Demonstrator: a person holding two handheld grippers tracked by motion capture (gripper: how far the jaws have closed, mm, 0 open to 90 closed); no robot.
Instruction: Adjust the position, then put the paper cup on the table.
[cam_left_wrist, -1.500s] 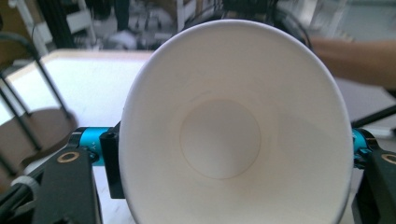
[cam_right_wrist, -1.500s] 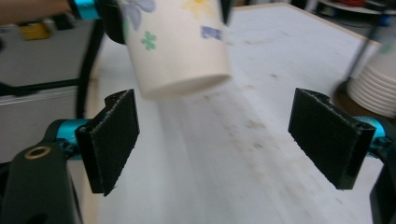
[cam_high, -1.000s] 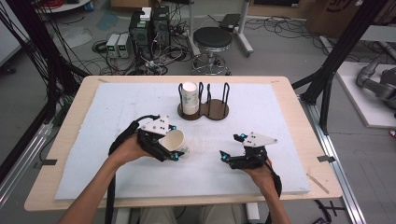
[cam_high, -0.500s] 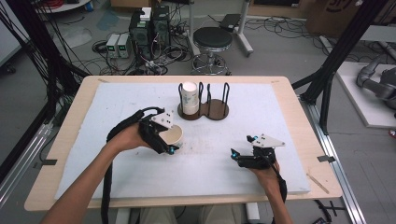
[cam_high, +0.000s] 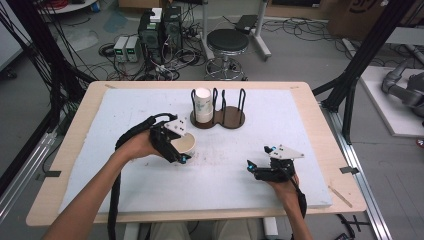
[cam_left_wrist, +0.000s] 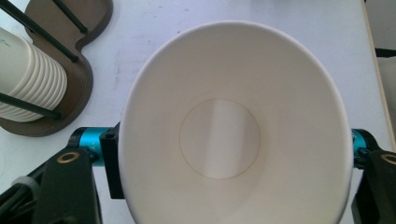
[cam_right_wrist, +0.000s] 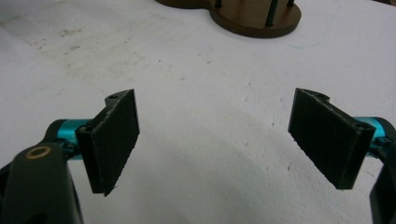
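Since the earlier frame: left tool (cam_high: 176, 150) has carried the paper cup (cam_high: 184, 146) slightly farther and rightward, toward the rack (cam_high: 220, 118); right tool (cam_high: 261, 167) has shifted a little right and nearer. Paper cup: one, white, plain inside, clenched across its body by the left tool, mouth squeezed oval, over the bench (cam_high: 300, 130) left of centre. Stacked cups (cam_high: 202, 104): one stack in the rack's left bay. Right tool: released, holding nothing.

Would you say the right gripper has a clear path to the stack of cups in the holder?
Probably yes: the right gripper is open with nothing between its jaws, and bare white mat lies between it and the cup stack.
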